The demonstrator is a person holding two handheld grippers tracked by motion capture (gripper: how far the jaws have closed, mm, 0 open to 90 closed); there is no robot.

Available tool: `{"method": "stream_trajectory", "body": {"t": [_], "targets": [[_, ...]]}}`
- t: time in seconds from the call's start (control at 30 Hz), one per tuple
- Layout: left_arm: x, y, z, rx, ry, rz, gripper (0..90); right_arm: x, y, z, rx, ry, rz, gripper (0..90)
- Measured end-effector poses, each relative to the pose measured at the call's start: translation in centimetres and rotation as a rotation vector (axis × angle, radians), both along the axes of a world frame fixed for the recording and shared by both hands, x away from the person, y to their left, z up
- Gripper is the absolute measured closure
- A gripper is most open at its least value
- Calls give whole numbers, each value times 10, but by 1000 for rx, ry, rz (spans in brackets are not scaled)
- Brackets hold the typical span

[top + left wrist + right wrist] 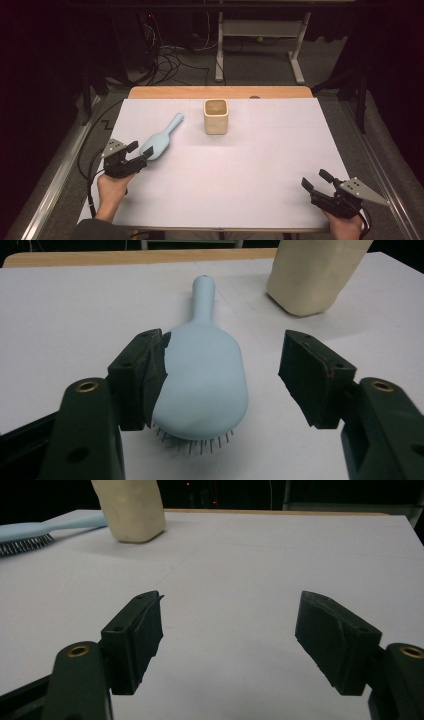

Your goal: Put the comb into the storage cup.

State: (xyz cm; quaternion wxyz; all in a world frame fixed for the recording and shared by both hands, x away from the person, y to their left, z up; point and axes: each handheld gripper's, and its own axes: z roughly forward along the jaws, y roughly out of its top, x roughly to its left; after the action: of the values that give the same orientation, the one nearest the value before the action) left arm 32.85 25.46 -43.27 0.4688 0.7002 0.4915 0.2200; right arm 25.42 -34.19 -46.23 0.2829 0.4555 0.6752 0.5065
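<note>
Currently, step: the hairbrush [202, 377] is approached for a grasp.
Left gripper [220, 377]: jaws apart, brush head between them, unclamped.
Advice: the head is centred before closing.
Right gripper [227, 640]: jaws apart, empty.

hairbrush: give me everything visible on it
The hairbrush is pale blue, smooth like plastic, with an oval paddle head and a thin round handle. It lies bristles down on the white table cover, dark pins showing under the near end of the head, handle pointing away toward the cream cup, apart from it. The left gripper is open around the head; whether its left pad touches is unclear.
</note>
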Motion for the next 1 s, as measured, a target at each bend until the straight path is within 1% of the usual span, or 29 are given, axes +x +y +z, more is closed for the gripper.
{"method": "stream_trajectory", "body": {"t": [0.2,0.3,0.4,0.43,0.5,0.77,0.93,1.0], "targets": [[8,-5,1,-7,9,-4,355,0,0,0,3,3,-2,276],[11,-11,3,24,3,-8,355,1,1,0,-1,3,-1,275],[15,-17,6,31,-6,-20,355,0,1,0,-5,5,4,274],[17,-19,7,34,-3,-24,355,1,1,0,-5,5,6,275],[21,-23,8,48,-3,-31,355,0,1,0,-4,4,2,275],[36,-37,10,83,27,-38,365,1,1,0,-7,3,9,275],[43,-42,12,60,38,-41,372,1,1,0,-5,3,7,275],[45,-43,12,64,42,-41,374,0,1,0,-7,3,10,275]]}}
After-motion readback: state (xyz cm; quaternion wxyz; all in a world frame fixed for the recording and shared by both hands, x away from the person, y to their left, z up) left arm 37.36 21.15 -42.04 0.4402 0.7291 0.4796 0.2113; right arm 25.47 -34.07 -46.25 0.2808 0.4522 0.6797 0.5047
